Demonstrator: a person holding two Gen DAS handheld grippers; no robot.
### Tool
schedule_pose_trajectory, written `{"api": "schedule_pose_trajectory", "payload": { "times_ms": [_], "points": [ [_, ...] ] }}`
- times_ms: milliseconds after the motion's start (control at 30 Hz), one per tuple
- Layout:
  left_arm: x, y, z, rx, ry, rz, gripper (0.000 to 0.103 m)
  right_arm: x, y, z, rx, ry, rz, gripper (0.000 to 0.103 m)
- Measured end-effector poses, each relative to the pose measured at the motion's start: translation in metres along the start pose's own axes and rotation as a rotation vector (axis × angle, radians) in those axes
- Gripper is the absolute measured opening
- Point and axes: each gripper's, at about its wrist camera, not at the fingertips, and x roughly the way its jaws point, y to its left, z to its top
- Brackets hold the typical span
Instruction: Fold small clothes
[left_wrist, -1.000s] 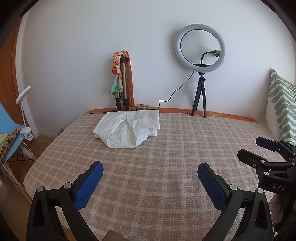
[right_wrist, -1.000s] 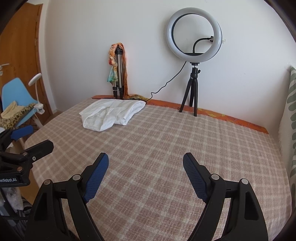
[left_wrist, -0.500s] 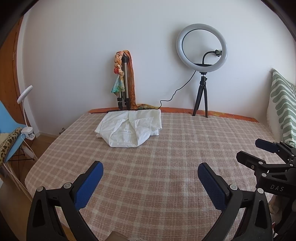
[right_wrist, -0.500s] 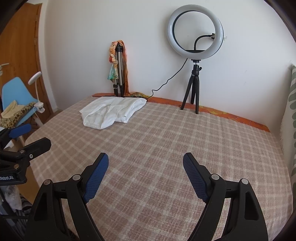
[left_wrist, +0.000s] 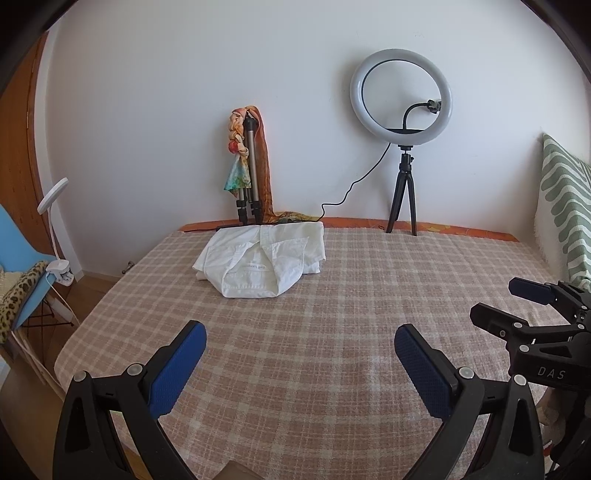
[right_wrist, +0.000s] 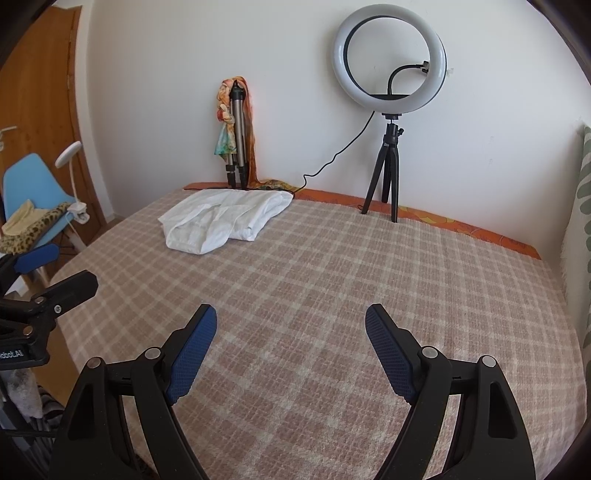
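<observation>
A white garment lies loosely folded on the far left part of the bed, whose pink checked blanket covers it. My left gripper hovers open over the blanket's near part, well short of the garment, with nothing between its blue pads. My right gripper is open too, empty, over the near middle of the bed. Each gripper shows at the edge of the other's view: the right gripper at the right, the left gripper at the left.
A ring light on a black tripod and a folded tripod draped with a coloured scarf stand at the bed's far edge by the white wall. A green striped cushion is at the right. A blue chair, a clip lamp and a wooden door are at the left.
</observation>
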Motion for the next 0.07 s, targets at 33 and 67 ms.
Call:
{"api": "schedule_pose_trajectory", "payload": {
  "times_ms": [33, 67],
  "points": [
    [-0.0004, -0.0002, 0.0000, 0.002, -0.003, 0.004, 0.103, 0.0000, 0.0006, -0.0005, -0.001, 0.001, 0.000, 0.083],
    [-0.0003, -0.0002, 0.0002, 0.002, -0.004, 0.007, 0.103, 0.0001, 0.0008, -0.0006, -0.001, 0.002, 0.001, 0.083]
  ]
}}
